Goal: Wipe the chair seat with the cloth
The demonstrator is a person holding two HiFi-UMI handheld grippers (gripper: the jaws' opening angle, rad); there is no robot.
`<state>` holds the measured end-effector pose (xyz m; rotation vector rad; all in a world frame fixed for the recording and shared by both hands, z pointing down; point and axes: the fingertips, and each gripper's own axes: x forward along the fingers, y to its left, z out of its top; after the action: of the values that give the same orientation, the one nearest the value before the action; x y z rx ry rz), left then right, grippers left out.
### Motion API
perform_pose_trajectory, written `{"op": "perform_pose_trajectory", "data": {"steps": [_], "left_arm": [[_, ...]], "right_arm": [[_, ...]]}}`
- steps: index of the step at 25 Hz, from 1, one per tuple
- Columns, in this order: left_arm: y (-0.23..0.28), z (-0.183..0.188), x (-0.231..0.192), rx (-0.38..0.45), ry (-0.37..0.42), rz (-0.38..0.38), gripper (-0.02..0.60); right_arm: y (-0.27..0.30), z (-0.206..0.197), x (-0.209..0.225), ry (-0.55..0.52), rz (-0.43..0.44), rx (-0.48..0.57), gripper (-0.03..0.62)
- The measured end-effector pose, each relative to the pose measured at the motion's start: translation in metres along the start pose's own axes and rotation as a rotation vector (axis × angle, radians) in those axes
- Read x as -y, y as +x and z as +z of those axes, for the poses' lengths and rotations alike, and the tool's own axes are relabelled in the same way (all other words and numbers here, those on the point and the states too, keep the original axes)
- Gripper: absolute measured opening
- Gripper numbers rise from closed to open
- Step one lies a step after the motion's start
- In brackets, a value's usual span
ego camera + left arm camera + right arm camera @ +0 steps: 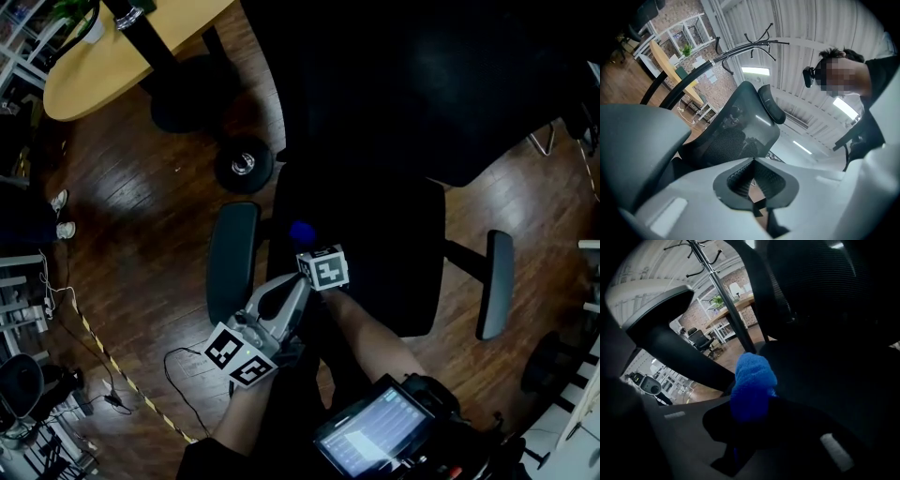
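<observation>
A black office chair stands below me, its seat dark and flat. A small blue cloth rests on the seat's left part. My right gripper, with its marker cube above it, is shut on the blue cloth, which bulges out past the jaws in the right gripper view. My left gripper hovers just off the seat's front-left corner, tilted upward. In the left gripper view its pads meet with nothing between them, facing the mesh backrest.
Grey armrests flank the seat, and the tall backrest rises behind it. A wooden table and a chair castor lie at the upper left. Cables and striped tape cross the wooden floor. A coat rack stands beyond.
</observation>
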<state>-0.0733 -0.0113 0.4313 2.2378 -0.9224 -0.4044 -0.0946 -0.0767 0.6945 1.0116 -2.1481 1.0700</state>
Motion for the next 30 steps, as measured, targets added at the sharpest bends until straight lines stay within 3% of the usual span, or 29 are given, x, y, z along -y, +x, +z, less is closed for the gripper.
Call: {"op": "perform_pose_trajectory", "data": {"steps": [4, 10, 15, 21, 30], "left_arm": [[0.004, -0.007, 0.006, -0.020, 0.011, -0.021, -0.009], [0.020, -0.018, 0.018, -0.050, 0.006, -0.063, -0.009], [0.028, -0.024, 0.020, -0.071, 0.007, -0.072, -0.009], [0.032, -0.025, 0.022, -0.079, 0.012, -0.077, -0.009], [0.028, -0.022, 0.016, -0.059, 0.014, -0.062, -0.009]], "right_arm": [[-0.026, -0.022, 0.070, 0.023, -0.146, -0.007, 0.044], [-0.118, -0.056, 0.190, 0.088, -0.382, -0.005, 0.044], [-0.193, -0.080, 0.258, 0.197, -0.502, 0.033, 0.044], [-0.212, -0.082, 0.271, 0.200, -0.560, 0.063, 0.044], [-0.211, -0.083, 0.277, 0.197, -0.579, 0.070, 0.044]]}}
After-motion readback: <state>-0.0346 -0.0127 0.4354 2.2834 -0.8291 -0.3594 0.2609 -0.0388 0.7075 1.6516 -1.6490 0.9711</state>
